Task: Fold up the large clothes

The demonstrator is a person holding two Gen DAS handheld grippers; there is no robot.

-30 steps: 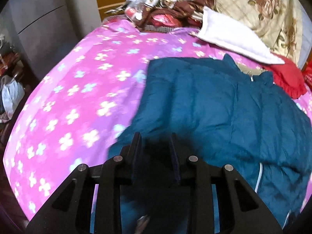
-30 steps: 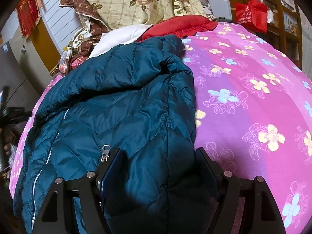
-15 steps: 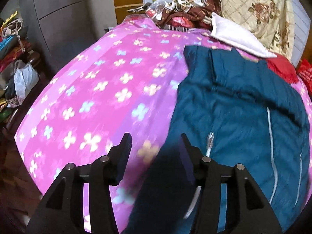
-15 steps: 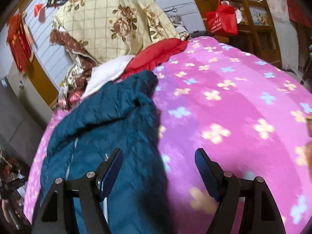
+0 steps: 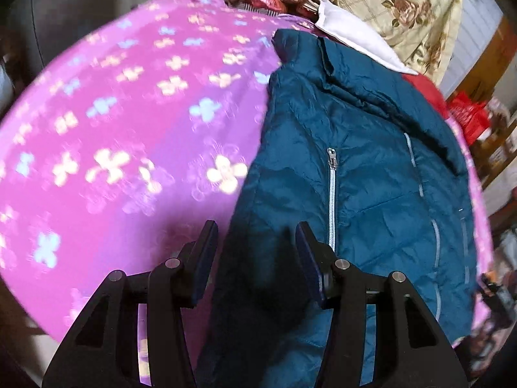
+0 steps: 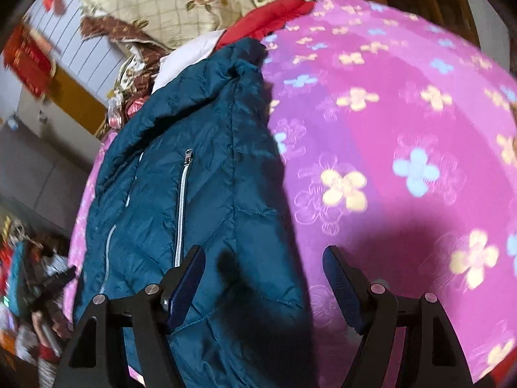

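Both grippers [image 5: 255, 252] [image 6: 263, 278] straddle opposite jacket [image 5: 339, 168] edges, fingers [image 6: 189, 286] apart.

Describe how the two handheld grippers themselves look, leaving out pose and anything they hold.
Both look alike. The left gripper is matte black plastic with angular, triangular cut-out arms, round silver pivot pins at the joints, and two flat fingers faced with dark blue pads. The right gripper has the same black linkage frame, silver pins and dark blue pads. No cables, markings, hands or sleeves show in either view.
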